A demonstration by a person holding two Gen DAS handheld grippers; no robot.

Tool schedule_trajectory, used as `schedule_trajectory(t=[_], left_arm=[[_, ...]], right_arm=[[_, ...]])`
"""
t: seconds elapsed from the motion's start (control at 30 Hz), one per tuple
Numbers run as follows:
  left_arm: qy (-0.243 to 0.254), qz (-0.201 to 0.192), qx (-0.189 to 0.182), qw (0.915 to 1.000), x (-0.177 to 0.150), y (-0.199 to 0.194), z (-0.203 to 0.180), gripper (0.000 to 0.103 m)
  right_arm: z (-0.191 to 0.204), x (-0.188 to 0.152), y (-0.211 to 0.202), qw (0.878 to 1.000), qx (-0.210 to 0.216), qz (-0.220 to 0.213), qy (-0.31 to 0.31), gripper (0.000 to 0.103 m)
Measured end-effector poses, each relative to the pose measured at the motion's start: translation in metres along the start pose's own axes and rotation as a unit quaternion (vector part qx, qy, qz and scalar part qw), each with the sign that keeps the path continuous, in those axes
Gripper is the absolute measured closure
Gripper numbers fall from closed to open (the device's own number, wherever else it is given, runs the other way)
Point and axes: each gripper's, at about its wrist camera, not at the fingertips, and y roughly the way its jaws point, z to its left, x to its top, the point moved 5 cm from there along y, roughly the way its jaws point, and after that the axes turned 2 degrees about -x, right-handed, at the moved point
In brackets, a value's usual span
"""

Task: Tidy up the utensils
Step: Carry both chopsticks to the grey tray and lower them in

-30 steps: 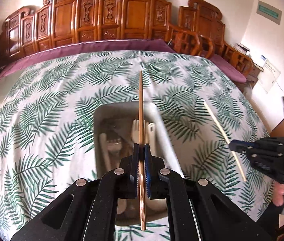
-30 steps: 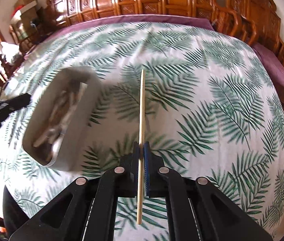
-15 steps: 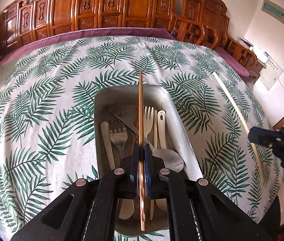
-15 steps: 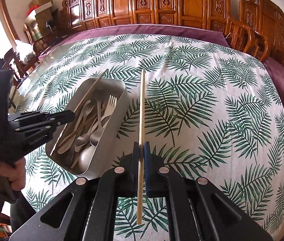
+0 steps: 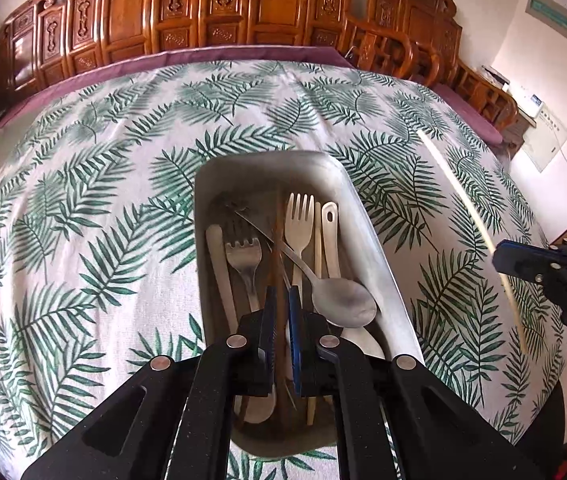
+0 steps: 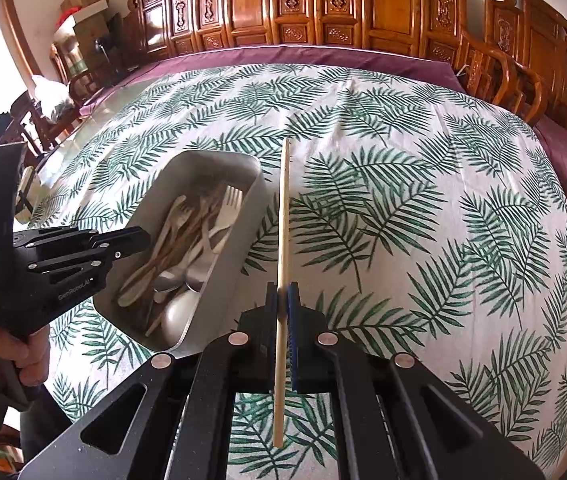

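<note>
Gripping a dark chopstick (image 5: 279, 248) over the metal tray (image 5: 367, 216) with left tool (image 5: 281, 300), right tool (image 6: 282, 300) clamping a pale chopstick (image 6: 282, 216) just right of it

Black claw (image 6: 282, 296), blue pads (image 6: 293, 300), silver screws (image 6: 238, 337)

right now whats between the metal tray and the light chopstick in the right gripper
Nothing but a strip of leaf-print tablecloth. The right wrist view shows the tray beside the light chopstick with bare cloth between them.
</note>
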Motion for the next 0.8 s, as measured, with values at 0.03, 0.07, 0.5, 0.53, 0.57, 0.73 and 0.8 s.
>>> schedule_trajectory(t=[0.03, 0.07, 0.5, 0.53, 0.57, 0.73, 0.8], left_arm=[[0.001, -0.002, 0.001, 1.0000, 0.001, -0.003, 0.000, 0.098], [0.001, -0.006, 0.001, 1.0000, 0.001, -0.007, 0.001, 0.098], [-0.023, -0.052, 0.016, 0.9982, -0.004, -0.058, 0.040, 0.086], [-0.025, -0.056, 0.017, 0.9980, -0.005, -0.061, 0.043, 0.082], [-0.026, -0.061, 0.019, 0.9976, -0.005, -0.066, 0.047, 0.081], [-0.038, -0.077, 0.029, 0.9959, -0.006, -0.083, 0.064, 0.071], [-0.043, -0.079, 0.030, 0.9955, -0.006, -0.086, 0.068, 0.071]], right_arm=[[0.003, 0.002, 0.001, 1.000, 0.002, -0.001, -0.002, 0.097], [0.005, 0.003, 0.001, 1.000, 0.003, -0.001, -0.003, 0.097], [0.069, 0.032, 0.027, 0.998, 0.051, 0.003, -0.033, 0.097], [0.072, 0.033, 0.029, 0.998, 0.054, 0.004, -0.032, 0.097], [0.076, 0.035, 0.033, 0.998, 0.058, 0.006, -0.030, 0.097], [0.084, 0.038, 0.051, 0.997, 0.067, 0.019, -0.015, 0.097], [0.084, 0.036, 0.057, 0.997, 0.065, 0.024, -0.012, 0.097]])
